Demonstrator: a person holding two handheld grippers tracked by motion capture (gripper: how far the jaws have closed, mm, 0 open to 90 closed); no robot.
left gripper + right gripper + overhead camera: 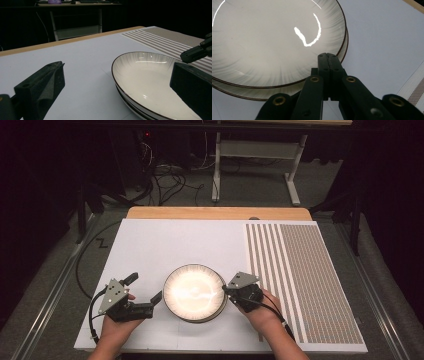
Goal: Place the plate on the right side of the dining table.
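High view: stacked plates lie between left claw and right claw.

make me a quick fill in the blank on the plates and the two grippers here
1. The plates lie in a stack of ____.
2. The jaws of the left gripper stand ____.
3. The right gripper, jaws pressed together, has its tip at the stack's ____.
4. To the right of the white sheet lies a ____ mat.

Missing words: two; open; rim; striped
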